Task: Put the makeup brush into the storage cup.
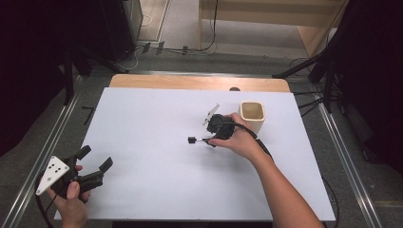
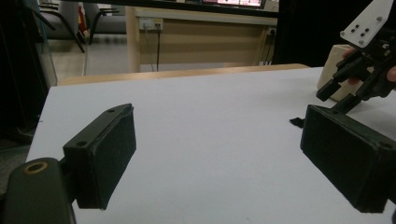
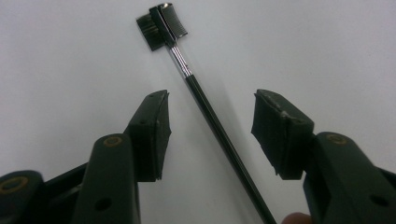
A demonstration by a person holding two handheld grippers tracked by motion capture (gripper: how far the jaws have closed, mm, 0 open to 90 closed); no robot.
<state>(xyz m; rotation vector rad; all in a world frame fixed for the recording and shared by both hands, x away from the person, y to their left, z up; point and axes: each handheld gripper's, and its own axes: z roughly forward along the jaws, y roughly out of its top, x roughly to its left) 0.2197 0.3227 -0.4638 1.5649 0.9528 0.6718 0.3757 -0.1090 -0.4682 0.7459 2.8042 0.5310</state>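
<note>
Claw on my right (image 3: 210,135) hangs wide over the brow brush (image 3: 205,100), jaws astride its handle — set for a pinch. It lies flat on the tabletop (image 1: 157,142) beside the cup (image 1: 252,116); my left claw (image 1: 97,164), also wide, idles near the corner.

Glossy black brush handle (image 3: 219,130) with shiny metal ferrule, matt white table (image 1: 157,142)

Thing: an eyebrow brush (image 3: 196,88) with a comb on one side of its head and short bristles on the other.
Look: it is showing a thin black handle, a short silver collar and a small black head.
Pose: it is lying flat on the white table (image 1: 157,142), head pointing away in the right gripper view.
Place: it is lying right of the table's middle, its handle running between the right gripper's open jaws.
</note>
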